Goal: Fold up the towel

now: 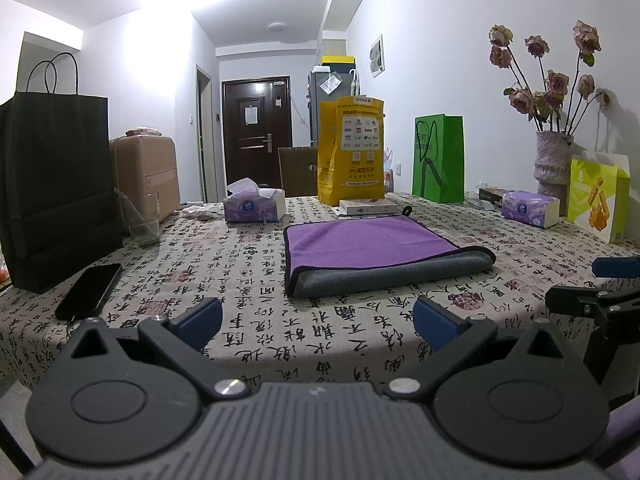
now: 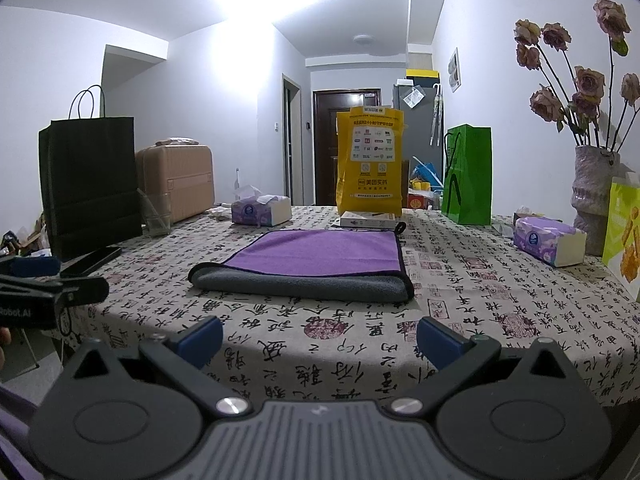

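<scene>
A purple towel [image 1: 368, 240] with a grey underside lies folded on the calligraphy-print tablecloth [image 1: 256, 280], its rolled grey fold edge nearest me. It also shows in the right wrist view [image 2: 320, 250]. My left gripper [image 1: 318, 322] is open and empty, held back near the table's front edge, well short of the towel. My right gripper [image 2: 320, 340] is open and empty, also near the front edge. The right gripper's side shows at the right of the left wrist view [image 1: 600, 292], and the left gripper's side shows at the left of the right wrist view [image 2: 48, 284].
A black paper bag [image 1: 56, 184], a glass [image 1: 142, 218] and a phone [image 1: 90, 290] stand at the left. Two tissue packs [image 1: 254, 204] [image 1: 530, 208], a yellow bag [image 1: 350, 150], a green bag [image 1: 438, 158], a flat box [image 1: 370, 206], a vase of roses [image 1: 554, 160] and a snack box [image 1: 598, 202] line the back and right.
</scene>
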Tool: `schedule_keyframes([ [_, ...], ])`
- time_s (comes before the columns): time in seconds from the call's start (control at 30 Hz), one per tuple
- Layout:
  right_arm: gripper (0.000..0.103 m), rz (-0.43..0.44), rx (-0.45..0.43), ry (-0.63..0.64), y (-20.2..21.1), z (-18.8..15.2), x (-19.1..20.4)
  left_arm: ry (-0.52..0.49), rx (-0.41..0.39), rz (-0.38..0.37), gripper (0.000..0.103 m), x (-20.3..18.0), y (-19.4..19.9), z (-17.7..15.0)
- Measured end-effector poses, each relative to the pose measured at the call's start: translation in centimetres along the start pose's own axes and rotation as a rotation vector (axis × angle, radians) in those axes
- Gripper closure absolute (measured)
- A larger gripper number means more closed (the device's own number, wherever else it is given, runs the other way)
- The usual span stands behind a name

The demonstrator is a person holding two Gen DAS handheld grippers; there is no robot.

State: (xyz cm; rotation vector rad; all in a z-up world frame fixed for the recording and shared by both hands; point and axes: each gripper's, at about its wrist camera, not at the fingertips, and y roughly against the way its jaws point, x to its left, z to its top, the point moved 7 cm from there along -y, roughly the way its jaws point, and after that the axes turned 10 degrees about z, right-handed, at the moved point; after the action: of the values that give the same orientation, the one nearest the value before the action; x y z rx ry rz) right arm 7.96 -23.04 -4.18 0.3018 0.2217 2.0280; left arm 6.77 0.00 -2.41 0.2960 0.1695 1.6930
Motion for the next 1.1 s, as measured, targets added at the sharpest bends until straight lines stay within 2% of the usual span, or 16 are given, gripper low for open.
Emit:
schedule_keyframes([
  [1.1,0.0,-0.006,-0.004,0.011,-0.48,0.23,-0.02,-0.013,0.016,0.02,0.0,-0.31,-0.65,-0.12],
])
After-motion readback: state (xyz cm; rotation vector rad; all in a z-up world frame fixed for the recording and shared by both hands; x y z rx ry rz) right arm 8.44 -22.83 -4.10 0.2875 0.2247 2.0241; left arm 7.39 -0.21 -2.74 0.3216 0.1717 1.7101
